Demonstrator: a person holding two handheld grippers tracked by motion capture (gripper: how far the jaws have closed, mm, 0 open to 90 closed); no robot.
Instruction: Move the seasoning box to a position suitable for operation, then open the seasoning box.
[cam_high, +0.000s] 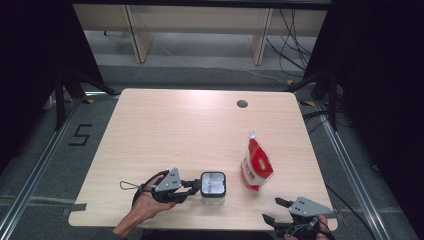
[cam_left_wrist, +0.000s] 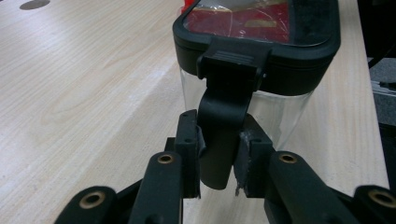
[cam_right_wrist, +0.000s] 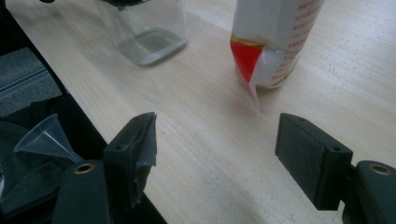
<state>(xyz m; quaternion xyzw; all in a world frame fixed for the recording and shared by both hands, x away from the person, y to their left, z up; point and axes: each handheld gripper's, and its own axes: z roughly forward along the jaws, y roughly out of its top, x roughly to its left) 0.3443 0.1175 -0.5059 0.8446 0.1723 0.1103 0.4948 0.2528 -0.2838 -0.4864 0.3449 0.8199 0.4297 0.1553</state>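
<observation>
A clear square jar (cam_high: 213, 196) with a black-rimmed lid (cam_high: 213, 183) stands near the table's front edge, left of centre. My left gripper (cam_high: 196, 187) reaches it from the left and is shut on the lid's black side latch (cam_left_wrist: 223, 119). In the left gripper view, my left gripper (cam_left_wrist: 218, 144) pinches that latch just below the lid (cam_left_wrist: 299, 70). A red and white pouch (cam_high: 256, 165) stands upright to the jar's right. My right gripper (cam_high: 271, 209) hovers open at the front right corner. The right gripper view shows my right gripper (cam_right_wrist: 219, 140) empty, facing the pouch (cam_right_wrist: 273, 42) and the jar (cam_right_wrist: 144, 32).
The wooden table (cam_high: 180, 130) has a round cable hole (cam_high: 242, 104) at the back right. A small clear funnel (cam_right_wrist: 44, 137) lies below the table's front edge, beside my right gripper. Wooden furniture legs and cables stand beyond the table.
</observation>
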